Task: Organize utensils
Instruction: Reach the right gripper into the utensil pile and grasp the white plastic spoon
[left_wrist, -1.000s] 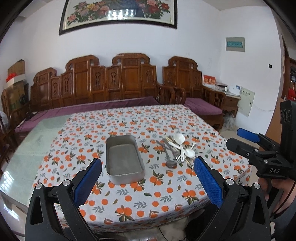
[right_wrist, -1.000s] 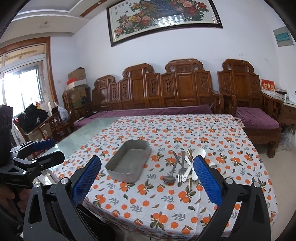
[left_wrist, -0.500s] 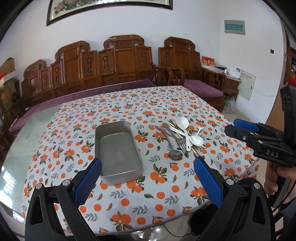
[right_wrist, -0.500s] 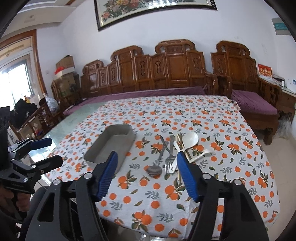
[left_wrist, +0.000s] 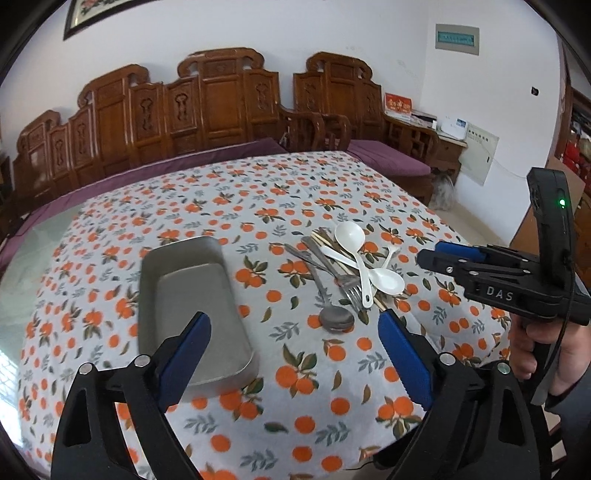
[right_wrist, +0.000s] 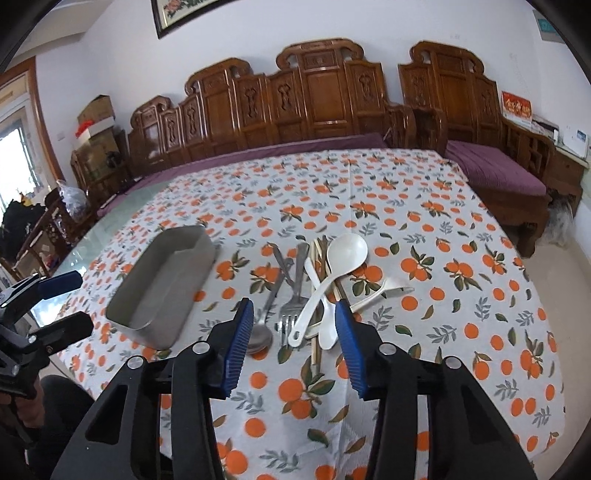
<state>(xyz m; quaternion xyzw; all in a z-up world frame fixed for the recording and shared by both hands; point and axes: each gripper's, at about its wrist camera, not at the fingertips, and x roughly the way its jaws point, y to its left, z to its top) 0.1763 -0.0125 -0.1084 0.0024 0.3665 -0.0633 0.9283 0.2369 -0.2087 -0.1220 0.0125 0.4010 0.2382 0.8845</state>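
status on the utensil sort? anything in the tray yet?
Done: nothing. The metal tray is empty. In hand: nothing; the right gripper is closing over the utensil pile without gripping, and the left gripper is wide, closing slightly, with nothing between its fingers. Left: white spoons, fork, metal spoon and chopsticks all still lie on the tablecloth.
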